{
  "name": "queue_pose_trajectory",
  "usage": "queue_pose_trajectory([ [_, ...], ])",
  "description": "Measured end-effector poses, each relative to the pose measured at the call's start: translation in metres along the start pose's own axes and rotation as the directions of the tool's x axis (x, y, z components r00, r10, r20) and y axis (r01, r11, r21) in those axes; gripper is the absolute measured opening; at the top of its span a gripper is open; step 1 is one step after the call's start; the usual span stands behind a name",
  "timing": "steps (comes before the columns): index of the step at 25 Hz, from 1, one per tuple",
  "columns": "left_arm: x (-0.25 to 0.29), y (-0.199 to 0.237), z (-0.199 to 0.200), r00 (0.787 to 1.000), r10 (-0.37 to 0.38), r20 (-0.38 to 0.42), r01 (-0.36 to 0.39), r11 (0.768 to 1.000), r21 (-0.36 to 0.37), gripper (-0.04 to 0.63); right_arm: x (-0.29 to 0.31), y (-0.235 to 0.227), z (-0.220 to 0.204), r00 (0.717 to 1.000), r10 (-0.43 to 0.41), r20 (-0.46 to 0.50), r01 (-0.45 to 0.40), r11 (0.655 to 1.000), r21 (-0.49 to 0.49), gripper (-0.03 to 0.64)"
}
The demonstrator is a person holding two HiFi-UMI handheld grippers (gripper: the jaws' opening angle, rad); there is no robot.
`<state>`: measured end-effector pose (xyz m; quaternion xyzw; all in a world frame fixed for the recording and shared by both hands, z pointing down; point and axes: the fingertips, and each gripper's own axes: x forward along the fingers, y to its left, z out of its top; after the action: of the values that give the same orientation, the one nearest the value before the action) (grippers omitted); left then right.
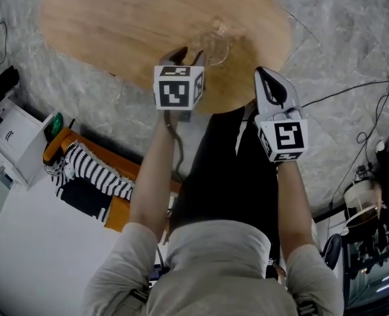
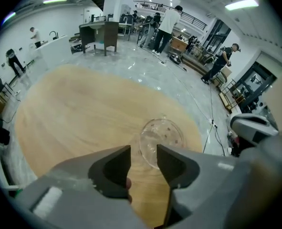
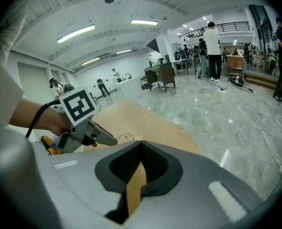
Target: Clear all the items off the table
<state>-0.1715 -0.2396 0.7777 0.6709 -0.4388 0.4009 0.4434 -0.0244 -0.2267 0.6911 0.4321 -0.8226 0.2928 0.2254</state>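
Observation:
A clear glass cup (image 1: 214,45) stands on the oval wooden table (image 1: 115,18) close to its near edge. My left gripper (image 1: 189,56) reaches over that edge, and its tips are at the cup's left side. In the left gripper view its jaws (image 2: 144,152) stand apart, and the cup (image 2: 163,136) shows through the gap and just beyond it. The pads do not press on it. My right gripper (image 1: 264,75) hovers off the table's edge to the right of the cup. Its jaws (image 3: 141,145) meet at the tips with nothing between them. The left gripper (image 3: 107,140) and the cup (image 3: 125,137) also show in the right gripper view.
An orange seat with a striped cloth (image 1: 89,170) sits left of my legs beside a white cabinet (image 1: 10,137). Cables (image 1: 352,91) run over the marble floor at the right, near dark equipment (image 1: 372,222). Several people (image 2: 167,23) stand far off in the hall.

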Motion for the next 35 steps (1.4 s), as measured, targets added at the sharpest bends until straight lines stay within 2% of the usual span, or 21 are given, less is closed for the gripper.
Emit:
queue_pose_trajectory([
  [7, 0.029, 0.006, -0.009, 0.997, -0.011, -0.074, 0.008, 0.999, -0.043, 0.186, 0.002, -0.006, -0.006, 1.0, -0.008, -0.005, 0.008, 1.0, 0.008, 0.006],
  [16, 0.042, 0.005, -0.006, 0.993, -0.008, -0.119, 0.005, 1.0, -0.03, 0.174, -0.001, -0.009, -0.015, 1.0, -0.015, -0.015, 0.015, 1.0, 0.016, 0.006],
  [18, 0.045, 0.007, -0.007, 0.991, 0.017, -0.134, -0.019, 1.0, -0.009, 0.142, -0.002, -0.01, -0.017, 1.0, -0.014, -0.015, 0.014, 1.0, 0.016, 0.006],
  [21, 0.049, 0.012, -0.015, 0.982, 0.088, -0.165, -0.077, 0.994, 0.071, 0.057, -0.003, -0.012, -0.019, 1.0, -0.016, -0.017, 0.016, 1.0, 0.019, 0.006],
  [22, 0.051, 0.012, -0.019, 0.981, 0.098, -0.17, -0.082, 0.992, 0.1, 0.058, -0.004, -0.012, -0.02, 1.0, -0.016, -0.017, 0.016, 1.0, 0.019, 0.006],
  [24, 0.052, 0.01, -0.02, 0.981, 0.104, -0.163, -0.082, 0.988, 0.134, 0.05, -0.004, -0.011, -0.021, 1.0, -0.015, -0.015, 0.015, 1.0, 0.019, 0.006],
  [35, 0.033, 0.003, -0.017, 0.992, 0.069, -0.101, -0.062, 0.995, 0.073, 0.043, -0.006, -0.008, -0.015, 1.0, 0.002, -0.011, -0.002, 1.0, 0.003, 0.006],
])
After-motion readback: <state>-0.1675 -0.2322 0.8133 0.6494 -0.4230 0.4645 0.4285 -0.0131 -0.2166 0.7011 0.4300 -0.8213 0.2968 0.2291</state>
